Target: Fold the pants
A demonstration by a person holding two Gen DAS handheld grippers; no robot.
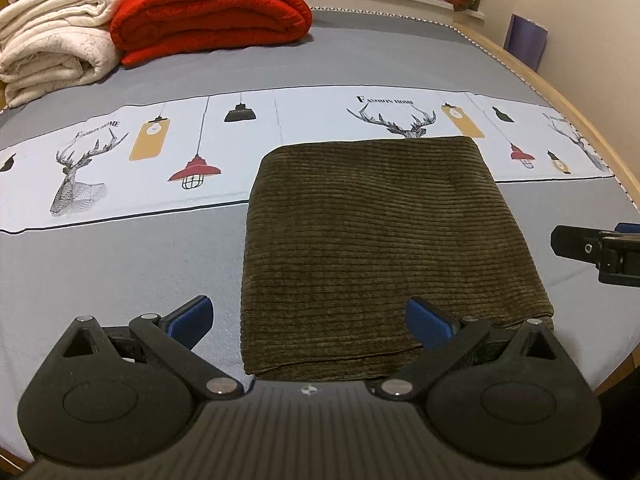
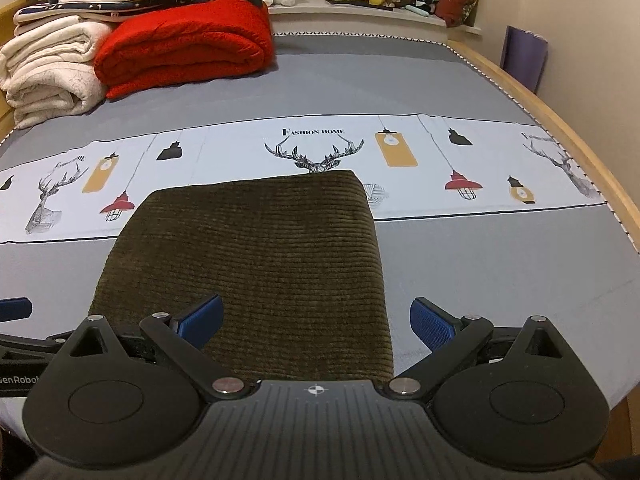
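On bed (image 1: 120, 260): pants (image 1: 380, 240) folded flat (corduroy).
Left gripper (image 1: 310, 318): jaws apart, empty.
Right gripper (image 2: 316, 320): likewise.
Risk: careless pinch of the top layer could drag the fold open.

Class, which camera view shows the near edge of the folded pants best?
The left wrist view: the pants show their layered near edge, uncovered between the open left gripper fingers. In the right wrist view the right gripper body hides that edge.

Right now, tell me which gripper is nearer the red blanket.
Left. The left gripper straddles the near-left corner of the folded pants, on the side toward the red blanket; the right gripper straddles the near-right corner, farther away.
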